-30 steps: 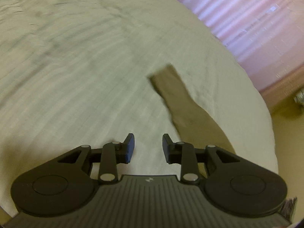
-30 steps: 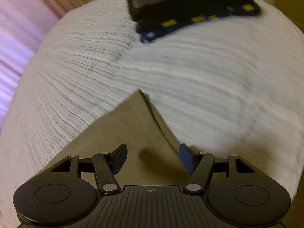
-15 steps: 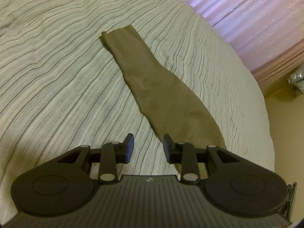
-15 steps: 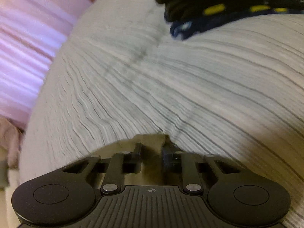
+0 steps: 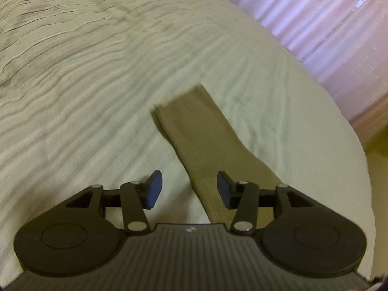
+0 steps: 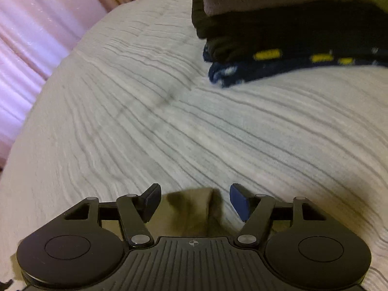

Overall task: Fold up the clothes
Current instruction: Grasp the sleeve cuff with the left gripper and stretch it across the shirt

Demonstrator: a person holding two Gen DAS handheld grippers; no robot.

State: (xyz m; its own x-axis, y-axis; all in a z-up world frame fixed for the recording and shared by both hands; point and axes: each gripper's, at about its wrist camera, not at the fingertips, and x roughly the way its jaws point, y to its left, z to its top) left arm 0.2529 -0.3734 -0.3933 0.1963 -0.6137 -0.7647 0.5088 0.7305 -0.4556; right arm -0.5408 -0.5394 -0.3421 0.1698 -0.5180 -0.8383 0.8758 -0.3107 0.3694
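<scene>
A long olive-brown sock (image 5: 206,140) lies flat on the white ribbed bedspread (image 5: 84,84), running from the middle of the left wrist view down under the gripper. My left gripper (image 5: 189,189) is open and empty, just above the sock's near part. In the right wrist view one end of the sock (image 6: 194,208) lies between the open fingers of my right gripper (image 6: 195,202); the jaws stand apart and do not pinch it.
A stack of folded dark clothes (image 6: 291,36), with a navy piece marked yellow at the bottom, sits on the bed at the far right. Pink curtains (image 5: 327,24) hang beyond the bed's edge. The bedspread also fills the right wrist view (image 6: 169,121).
My right gripper was shut on the sock's end half a second ago and is now open. My left gripper has opened wider and shifted over the sock.
</scene>
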